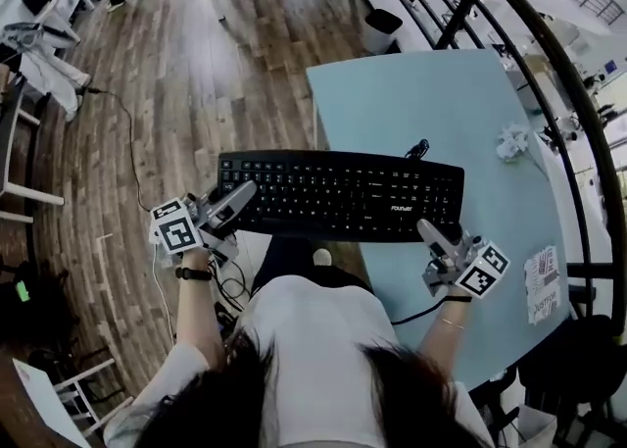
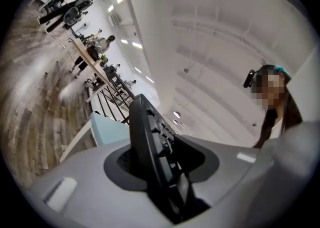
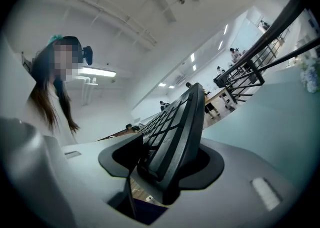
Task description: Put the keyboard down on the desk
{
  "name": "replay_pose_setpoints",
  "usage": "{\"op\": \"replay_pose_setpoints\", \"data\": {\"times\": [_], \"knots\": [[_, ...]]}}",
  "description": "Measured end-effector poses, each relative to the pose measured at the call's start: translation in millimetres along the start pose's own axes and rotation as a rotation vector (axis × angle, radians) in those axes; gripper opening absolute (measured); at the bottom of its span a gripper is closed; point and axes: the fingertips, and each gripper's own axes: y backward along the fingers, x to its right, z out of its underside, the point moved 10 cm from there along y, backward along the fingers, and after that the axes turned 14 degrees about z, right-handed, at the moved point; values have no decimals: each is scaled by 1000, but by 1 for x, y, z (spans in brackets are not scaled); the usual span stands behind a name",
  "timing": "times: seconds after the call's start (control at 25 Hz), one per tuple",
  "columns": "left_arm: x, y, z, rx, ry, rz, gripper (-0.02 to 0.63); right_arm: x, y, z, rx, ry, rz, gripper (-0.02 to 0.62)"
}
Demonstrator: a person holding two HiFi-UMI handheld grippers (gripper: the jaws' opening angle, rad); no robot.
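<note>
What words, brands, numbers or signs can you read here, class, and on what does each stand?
Nothing reads clearly.
On the black plastic keyboard: white brand mark and key legends, too small.
On the white paper card on the pale blue desk: print too blurred.
On the left gripper and right gripper cubes: black-and-white square markers, no words.

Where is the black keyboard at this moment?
In the head view the keyboard crosses the left edge of the desk, held at its ends by the left gripper and the right gripper.
</note>
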Motion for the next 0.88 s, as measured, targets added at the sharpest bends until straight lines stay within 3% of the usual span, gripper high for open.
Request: {"op": "replay_pose_setpoints", "data": {"times": [0.16, 0.32, 0.44, 0.48, 0.6, 0.64, 0.76, 0.88], "knots": [[23, 43, 9, 94, -17, -111, 179, -4, -41, -1, -88, 2, -117, 204], [28, 54, 4, 81, -25, -111, 179, -14, -42, 8, -86, -10, -115, 204], [57, 73, 9, 80, -37, -135, 179, -32, -31, 18, -90, -23, -140, 204], [80, 88, 20, 122, -53, -182, 179, -40, -39, 18, -122, -18, -196, 204], [166, 136, 74, 383, -156, -410, 179, -63, -113, -2, -299, 57, -500, 204], [178, 145, 80, 414, -171, -428, 179, -73, -119, -4, -316, 73, -531, 204], [172, 154, 68, 365, -161, -375, 179, -86, -102, 4, -282, 71, -468, 207], [136, 145, 46, 285, -133, -300, 179, -76, -88, 9, -236, 54, -369, 209]]}}
